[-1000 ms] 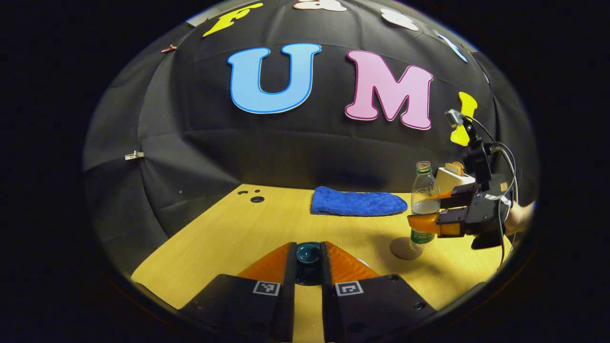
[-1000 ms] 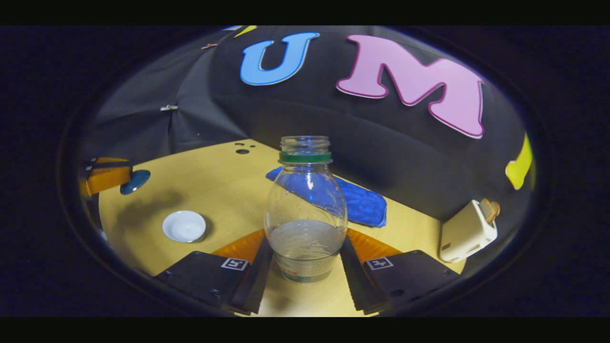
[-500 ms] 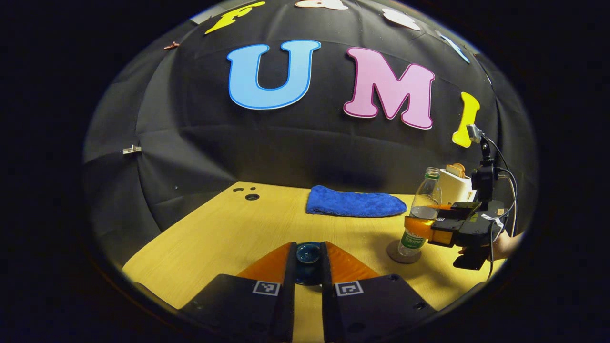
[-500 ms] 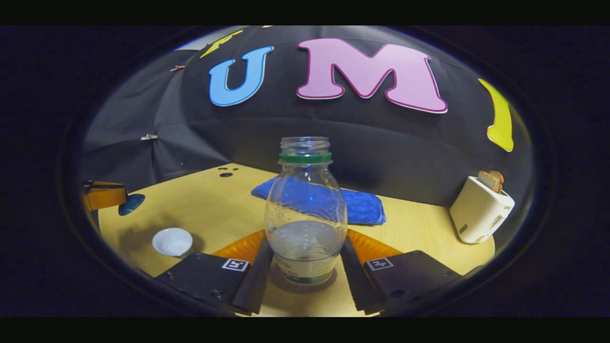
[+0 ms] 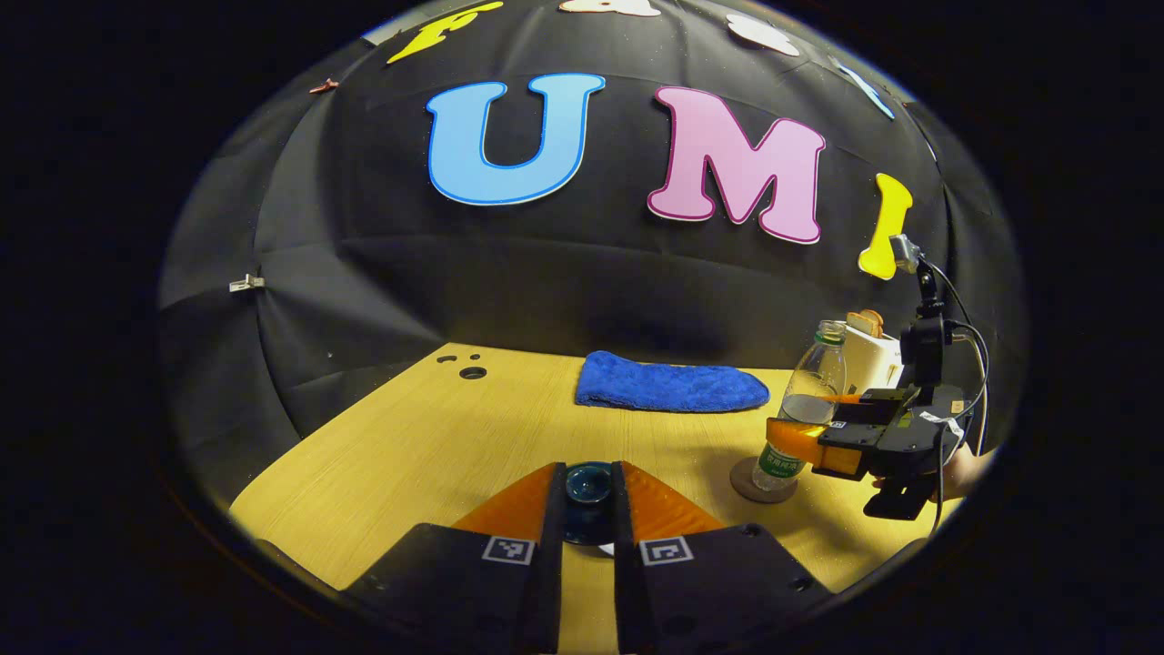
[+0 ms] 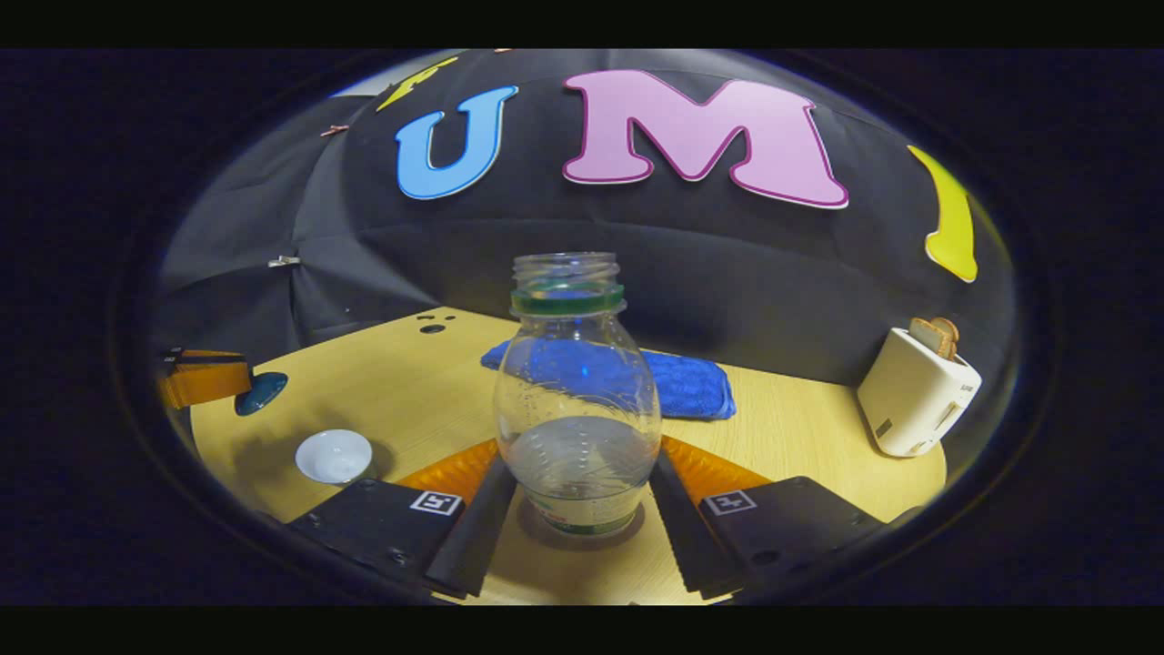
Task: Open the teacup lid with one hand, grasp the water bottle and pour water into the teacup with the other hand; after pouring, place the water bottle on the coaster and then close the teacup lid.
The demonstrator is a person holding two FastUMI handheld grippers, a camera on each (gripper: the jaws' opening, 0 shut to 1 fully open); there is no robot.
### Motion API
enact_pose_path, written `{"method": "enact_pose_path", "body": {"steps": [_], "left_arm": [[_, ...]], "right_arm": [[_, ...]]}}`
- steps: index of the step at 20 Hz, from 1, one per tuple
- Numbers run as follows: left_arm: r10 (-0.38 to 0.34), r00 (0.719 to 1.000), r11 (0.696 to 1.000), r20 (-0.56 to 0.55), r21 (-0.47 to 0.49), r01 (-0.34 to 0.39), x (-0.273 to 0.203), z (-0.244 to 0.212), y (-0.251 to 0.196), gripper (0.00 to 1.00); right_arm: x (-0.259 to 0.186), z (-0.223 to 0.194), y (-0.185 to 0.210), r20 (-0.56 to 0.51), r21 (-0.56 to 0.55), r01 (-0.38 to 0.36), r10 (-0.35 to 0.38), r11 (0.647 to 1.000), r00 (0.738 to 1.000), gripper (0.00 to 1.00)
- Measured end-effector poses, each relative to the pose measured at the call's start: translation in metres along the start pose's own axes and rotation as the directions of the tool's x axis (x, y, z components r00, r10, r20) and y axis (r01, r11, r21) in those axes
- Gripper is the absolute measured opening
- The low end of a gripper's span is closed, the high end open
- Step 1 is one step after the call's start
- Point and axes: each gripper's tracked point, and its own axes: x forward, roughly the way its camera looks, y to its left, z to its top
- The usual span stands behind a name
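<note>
Your left gripper [image 5: 587, 505] is pinching the teal teacup lid [image 5: 588, 483] between closed fingers above the table [image 5: 409, 455]. Your right gripper [image 6: 578, 509] is clamping the uncapped water bottle [image 6: 577, 400] standing on the coaster [image 5: 762, 480]; the open white teacup [image 6: 334, 456] is sitting farther left.

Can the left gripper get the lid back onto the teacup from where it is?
Probably yes. The left gripper holds the lid, and in the right gripper view the open teacup sits just below it, with bare table around it.
</note>
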Motion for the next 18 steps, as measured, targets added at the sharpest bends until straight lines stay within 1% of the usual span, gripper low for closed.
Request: {"method": "enact_pose_path", "body": {"steps": [1,2,3,5,6,7,8,9,10,11,12,13,15,18], "left_arm": [[0.001,1.000,1.000,-0.002,-0.001,-0.001,0.000,0.001,0.001,0.28],[0.000,1.000,1.000,-0.004,-0.004,0.000,0.000,0.000,-0.001,0.28],[-0.005,1.000,1.000,-0.007,-0.005,0.005,0.000,0.000,-0.002,0.27],[-0.026,1.000,0.999,-0.012,-0.026,0.026,0.002,-0.001,-0.008,0.29],[-0.028,0.999,0.999,-0.014,-0.028,0.028,0.003,-0.003,-0.008,0.24],[-0.032,0.999,0.999,-0.020,-0.025,0.031,0.006,-0.005,-0.009,0.29],[-0.038,0.999,0.999,-0.031,-0.017,0.037,0.009,-0.008,-0.012,0.25],[-0.048,0.998,0.999,-0.051,-0.009,0.047,0.013,-0.012,-0.016,0.24],[-0.058,0.996,0.998,-0.069,-0.002,0.058,0.017,-0.017,-0.021,0.25],[-0.063,0.995,0.998,-0.083,0.008,0.064,0.022,-0.020,-0.024,0.29],[-0.069,0.993,0.997,-0.097,0.026,0.072,0.026,-0.025,-0.027,0.25],[-0.071,0.991,0.996,-0.118,0.054,0.077,0.031,-0.032,-0.030,0.29],[-0.074,0.986,0.990,-0.151,0.109,0.091,0.035,-0.046,-0.033,0.28],[-0.095,0.984,0.984,-0.152,0.134,0.116,0.039,-0.052,-0.041,0.28]], "right_arm": [[0.000,-0.001,0.001,-0.004,0.000,-0.002,0.002,1.000,1.000,0.84],[-0.001,-0.001,0.002,-0.003,0.004,-0.006,0.006,1.000,1.000,0.87],[-0.003,0.000,0.004,-0.001,0.008,-0.009,0.009,1.000,1.000,0.96],[-0.003,0.001,0.003,0.000,0.007,-0.008,0.008,1.000,1.000,1.00],[-0.006,0.000,0.002,0.000,0.004,-0.008,0.008,1.000,1.000,0.97],[-0.009,-0.001,0.002,-0.003,0.000,-0.009,0.009,1.000,1.000,0.97],[-0.011,-0.005,0.002,-0.009,-0.005,-0.008,0.008,1.000,1.000,0.99],[-0.014,-0.009,0.001,-0.017,-0.008,-0.006,0.006,1.000,1.000,0.98],[-0.018,-0.014,0.000,-0.023,-0.007,-0.004,0.004,1.000,1.000,0.98],[-0.022,-0.019,-0.002,-0.031,-0.007,0.001,-0.002,1.000,1.000,0.98],[-0.028,-0.024,-0.005,-0.037,-0.009,0.009,-0.009,1.000,0.999,0.99],[-0.033,-0.028,-0.007,-0.043,-0.010,0.017,-0.017,1.000,0.999,0.98],[-0.045,-0.037,-0.010,-0.057,-0.005,0.024,-0.024,1.000,0.998,0.99],[-0.062,-0.044,-0.012,-0.071,0.023,0.042,-0.041,0.999,0.997,0.99]]}}
